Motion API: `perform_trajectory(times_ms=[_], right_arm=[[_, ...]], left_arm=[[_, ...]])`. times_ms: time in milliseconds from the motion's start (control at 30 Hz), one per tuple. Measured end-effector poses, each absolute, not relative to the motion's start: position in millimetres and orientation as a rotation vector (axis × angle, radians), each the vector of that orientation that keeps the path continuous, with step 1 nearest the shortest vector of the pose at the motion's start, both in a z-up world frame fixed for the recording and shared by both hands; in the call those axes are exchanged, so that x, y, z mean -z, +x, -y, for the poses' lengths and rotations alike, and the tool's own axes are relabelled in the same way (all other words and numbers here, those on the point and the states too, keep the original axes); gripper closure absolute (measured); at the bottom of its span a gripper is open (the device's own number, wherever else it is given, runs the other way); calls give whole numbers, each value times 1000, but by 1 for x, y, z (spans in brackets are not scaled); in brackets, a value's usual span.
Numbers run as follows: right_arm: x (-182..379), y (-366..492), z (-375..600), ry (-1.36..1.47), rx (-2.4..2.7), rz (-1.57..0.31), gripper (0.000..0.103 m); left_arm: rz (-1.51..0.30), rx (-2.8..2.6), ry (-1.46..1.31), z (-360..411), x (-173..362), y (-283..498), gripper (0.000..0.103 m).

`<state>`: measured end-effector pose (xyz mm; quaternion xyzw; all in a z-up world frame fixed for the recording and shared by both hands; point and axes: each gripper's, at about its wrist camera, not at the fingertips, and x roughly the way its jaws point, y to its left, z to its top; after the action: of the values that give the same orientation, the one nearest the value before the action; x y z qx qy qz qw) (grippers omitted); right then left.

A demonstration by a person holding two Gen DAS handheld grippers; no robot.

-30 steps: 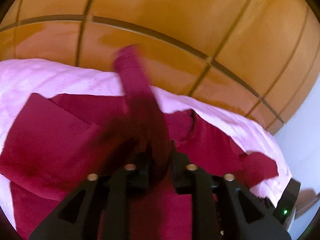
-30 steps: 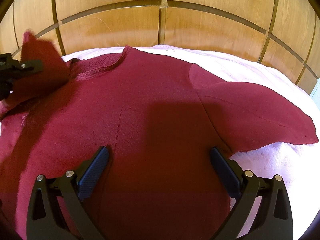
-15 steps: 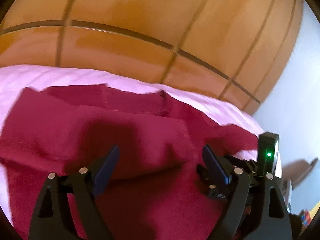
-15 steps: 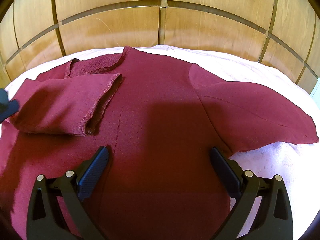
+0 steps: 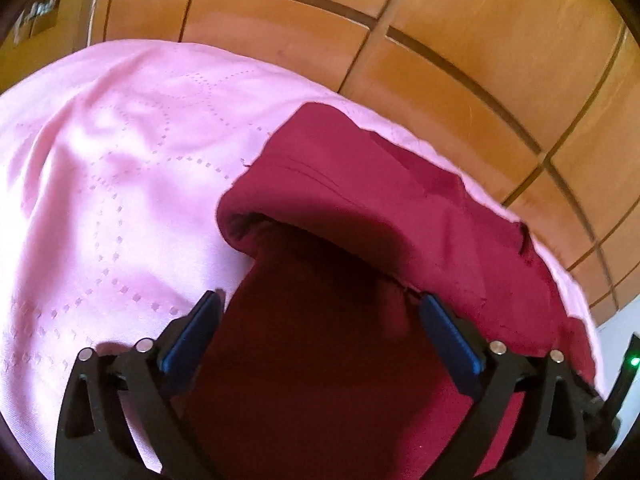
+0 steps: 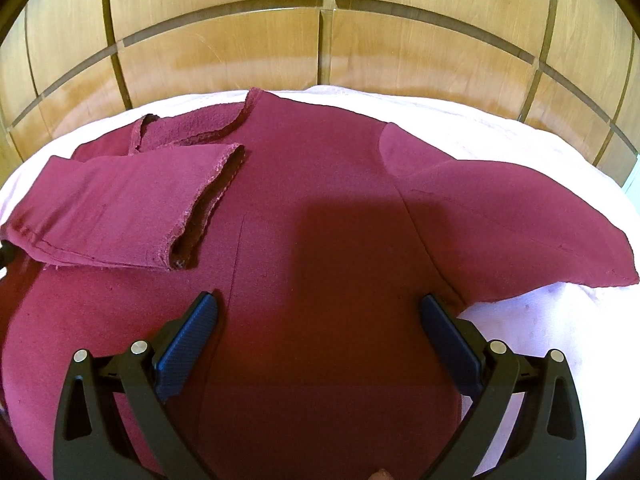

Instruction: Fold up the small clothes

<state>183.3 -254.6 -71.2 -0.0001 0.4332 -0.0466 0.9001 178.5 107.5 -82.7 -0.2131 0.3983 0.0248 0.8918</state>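
My left gripper [image 5: 320,320] is opening its jaws above the dark red shirt [image 6: 320,240] with nothing pinched between them, and my right gripper [image 6: 320,320] hangs wide apart over the shirt's middle. The left sleeve [image 6: 120,208] lies folded in, so I think the right sleeve [image 6: 520,216] is next; I should pinch it near the cuff and lay it flat. The shirt rests on the pink bedsheet [image 5: 100,160], near the wooden headboard [image 6: 320,40], and nothing blocks the way.

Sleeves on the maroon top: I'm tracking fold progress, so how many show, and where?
2. The left sleeve lies folded across the chest; the right sleeve is spread out over the pink bedspread.
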Motion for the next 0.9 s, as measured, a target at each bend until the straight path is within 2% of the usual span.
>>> perform_trajectory(times_ms=[300, 467, 500, 567, 633, 700, 733, 800, 900], right_arm=[[67, 181, 262, 65, 48, -908, 3], [47, 153, 321, 362, 48, -779, 5], [47, 148, 337, 435, 66, -758, 7], [49, 136, 387, 641, 120, -711, 23], [58, 125, 432, 796, 216, -690, 31], [70, 111, 477, 949, 300, -652, 33], [75, 104, 494, 1005, 315, -620, 39], [85, 92, 524, 1100, 319, -546, 40], [99, 85, 553, 1192, 332, -473, 55]], left_arm=[[-820, -49, -434, -106, 84, 176, 3], [-816, -48, -434, -105, 85, 174, 3], [-814, -47, -437, -106, 85, 174, 3], [-810, -46, -439, -106, 85, 175, 3], [-808, -46, -439, -105, 85, 174, 3], [-806, -45, -442, -105, 85, 174, 3], [-804, -44, -444, -106, 85, 173, 3], [-803, -43, -446, -106, 85, 173, 3], [-802, -43, -446, -105, 85, 174, 3]])
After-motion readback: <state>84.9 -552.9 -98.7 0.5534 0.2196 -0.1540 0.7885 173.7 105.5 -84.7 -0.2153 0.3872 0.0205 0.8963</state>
